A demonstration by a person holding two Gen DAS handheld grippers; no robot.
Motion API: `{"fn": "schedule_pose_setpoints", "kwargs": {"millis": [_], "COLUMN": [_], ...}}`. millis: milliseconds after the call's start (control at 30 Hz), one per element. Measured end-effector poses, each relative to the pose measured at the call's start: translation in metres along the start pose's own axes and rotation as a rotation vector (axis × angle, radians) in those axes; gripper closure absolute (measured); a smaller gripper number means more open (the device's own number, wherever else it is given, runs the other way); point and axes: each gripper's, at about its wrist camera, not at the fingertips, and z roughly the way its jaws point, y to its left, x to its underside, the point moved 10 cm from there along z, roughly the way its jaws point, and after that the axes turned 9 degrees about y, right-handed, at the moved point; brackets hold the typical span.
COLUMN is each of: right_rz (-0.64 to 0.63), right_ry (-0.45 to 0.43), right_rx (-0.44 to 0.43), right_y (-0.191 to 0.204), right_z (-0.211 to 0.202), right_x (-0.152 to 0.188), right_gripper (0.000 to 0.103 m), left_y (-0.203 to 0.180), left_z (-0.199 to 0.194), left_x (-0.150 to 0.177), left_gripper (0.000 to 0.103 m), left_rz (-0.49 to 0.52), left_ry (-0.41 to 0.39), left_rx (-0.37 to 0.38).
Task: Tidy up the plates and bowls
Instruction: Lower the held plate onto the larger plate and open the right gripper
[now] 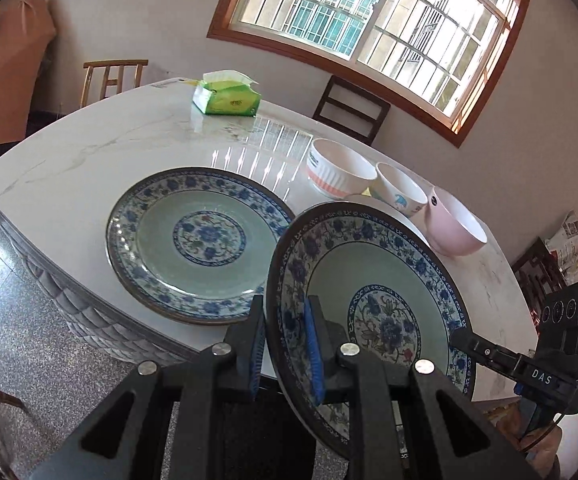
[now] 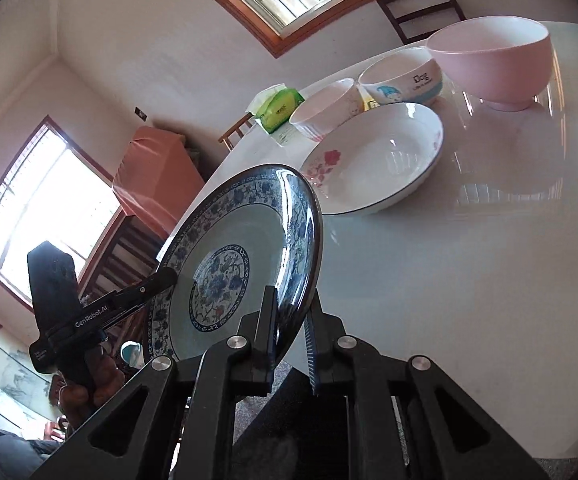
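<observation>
Plate held up between two claws above the bench edge.

Left claw [image 1: 285, 344] and right claw [image 2: 292, 334] each pinch the rim of the same blue-patterned plate [image 1: 369, 292], tilted clear of the marble bench [image 1: 89, 160]. Just beyond lies a second blue plate [image 1: 197, 240] flat on the bench, beside a white flowered dish [image 2: 377, 164]. Farther back stand a ribbed bowl [image 1: 339, 168], a cartoon bowl [image 1: 399, 190] and a pink bowl [image 1: 457, 226], then a green tissue pack [image 1: 227, 94].
</observation>
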Motion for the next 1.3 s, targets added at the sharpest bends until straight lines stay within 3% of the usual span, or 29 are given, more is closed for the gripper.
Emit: {"fn": "schedule_pose_setpoints", "kwargs": {"millis": [267,533,1300], "right_rz": [-0.093,-0.135,-0.223], "right_ry": [0.071,0.106,0.090], "right_rx": [0.004,0.025,0.126], "right_y": [0.040,0.056,0.066], "right_z": [0.075,0.120,0.137], "right_x": [-0.045,-0.056,-0.050], "right_gripper": [0.089,0.089,0.086], "left_y": [0.077,0.126,0.149], "left_z": [0.003,0.019,0.043], "left_x": [-0.034,-0.056,-0.059], "left_gripper": [0.081,0.080,0.080], "left_rz": [-0.093,-0.162,-0.187], "left_ry": [-0.051,-0.068,-0.044], "left_rx": [-0.102,-0.142,-0.153]}}
